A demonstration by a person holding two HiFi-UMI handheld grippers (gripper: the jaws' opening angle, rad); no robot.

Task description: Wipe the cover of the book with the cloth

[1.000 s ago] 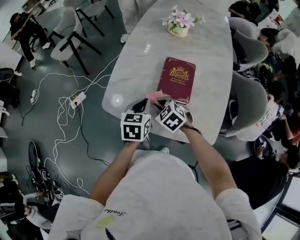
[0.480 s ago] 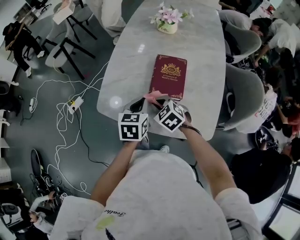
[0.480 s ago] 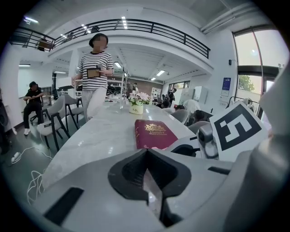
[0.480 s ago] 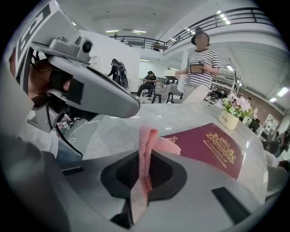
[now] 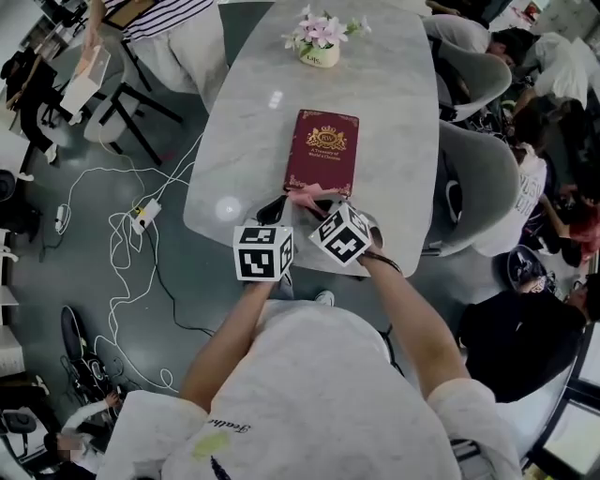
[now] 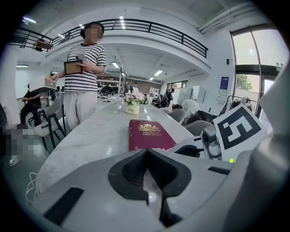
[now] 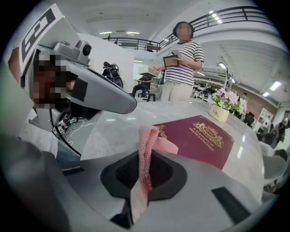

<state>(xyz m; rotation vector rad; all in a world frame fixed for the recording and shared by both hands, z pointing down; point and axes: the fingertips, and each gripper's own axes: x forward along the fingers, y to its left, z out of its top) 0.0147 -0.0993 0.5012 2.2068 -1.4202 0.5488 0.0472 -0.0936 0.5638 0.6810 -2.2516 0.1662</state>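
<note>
A white marble table point(image 5: 272, 122) fills the upper middle of the frame. Near its far end stands a small pot of pink flowers point(image 5: 319, 42). A person in a striped shirt point(image 5: 164, 23) stands at upper left. White cables point(image 5: 122, 244) lie on the dark floor at left. A grey chair point(image 5: 483, 178) is just beside the table at right.

"Life" on the flower pot point(image 7: 220, 113)

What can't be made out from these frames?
- Near edge of the book: head view, covered by the cloth and the right gripper.
- Whether the cloth touches the cover: right gripper view, gripper body blocks it.
- Near edge of the table: head view, partly behind the left gripper and the person's forearms.
</note>
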